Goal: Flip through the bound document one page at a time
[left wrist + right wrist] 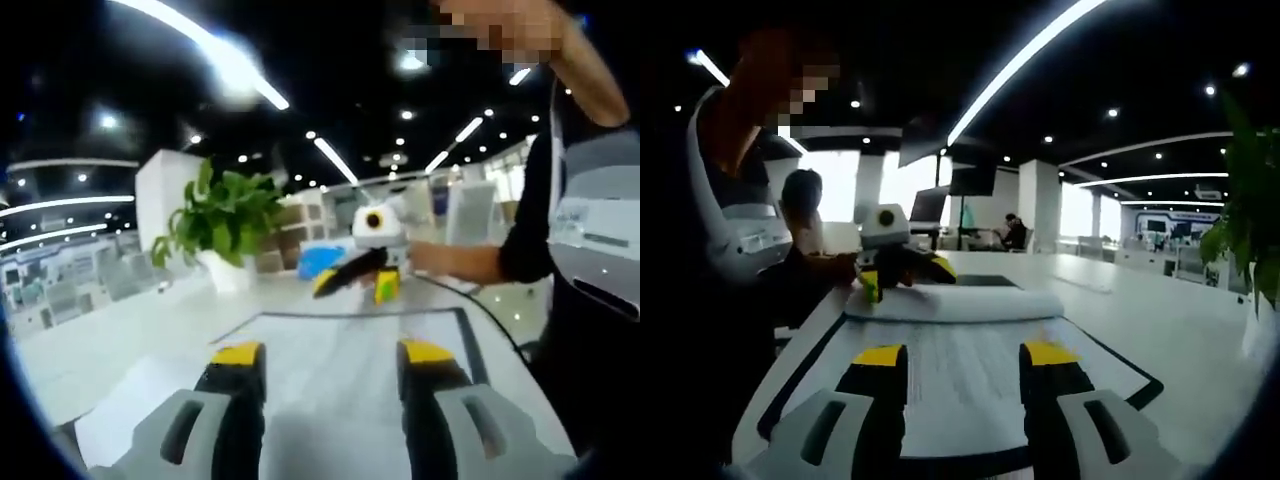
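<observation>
The bound document (340,345) lies open on a black-edged mat (468,340) on a white table. In the right gripper view its printed page (960,375) runs away from me, and one page (955,303) is curled up into a roll at the far end. My left gripper (333,353) is open above the paper, nothing between its jaws. It also appears across the document (902,272), just behind the curled page. My right gripper (965,354) is open over the near page, and in the left gripper view it hovers at the mat's far end (357,284).
A potted plant (225,215) stands on the table beyond the mat; its leaves (1245,220) edge the right gripper view. The person's body (590,250) is close beside the mat (730,230). White tabletop (120,330) stretches on the other side.
</observation>
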### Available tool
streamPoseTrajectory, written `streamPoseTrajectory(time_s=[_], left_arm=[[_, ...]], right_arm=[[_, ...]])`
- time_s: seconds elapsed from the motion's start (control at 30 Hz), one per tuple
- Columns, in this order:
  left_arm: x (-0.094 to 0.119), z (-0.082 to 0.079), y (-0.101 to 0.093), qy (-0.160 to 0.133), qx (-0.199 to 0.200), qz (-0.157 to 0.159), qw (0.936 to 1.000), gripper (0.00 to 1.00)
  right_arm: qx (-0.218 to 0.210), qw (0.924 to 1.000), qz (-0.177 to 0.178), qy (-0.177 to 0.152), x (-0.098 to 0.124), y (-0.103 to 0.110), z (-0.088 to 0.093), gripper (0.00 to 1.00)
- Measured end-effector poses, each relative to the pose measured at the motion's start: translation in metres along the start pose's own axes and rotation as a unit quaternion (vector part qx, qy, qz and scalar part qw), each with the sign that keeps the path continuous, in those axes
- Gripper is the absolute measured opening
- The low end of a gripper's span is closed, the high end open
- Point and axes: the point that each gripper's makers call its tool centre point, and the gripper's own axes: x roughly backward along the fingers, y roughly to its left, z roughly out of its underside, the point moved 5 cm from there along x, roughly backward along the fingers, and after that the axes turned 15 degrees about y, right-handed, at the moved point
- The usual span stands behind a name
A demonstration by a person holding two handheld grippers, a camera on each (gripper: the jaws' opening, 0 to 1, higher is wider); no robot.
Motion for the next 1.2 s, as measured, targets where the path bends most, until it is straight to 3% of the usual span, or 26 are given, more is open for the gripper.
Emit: streamPoseTrajectory(time_s=[0.57,1.2], left_arm=[[-0.006,0.0,-0.012,0.006,-0.008,0.015,0.9998,0.54],[-0.024,-0.008,-0.035,0.021,-0.023,0.036,0.9989,0.54]], right_arm=[[0.009,0.9997,-0.008,0.022,-0.005,0.016,0.007,0.47],[0.005,0.9993,0.006,0.037,0.016,0.022,0.017,0.47]])
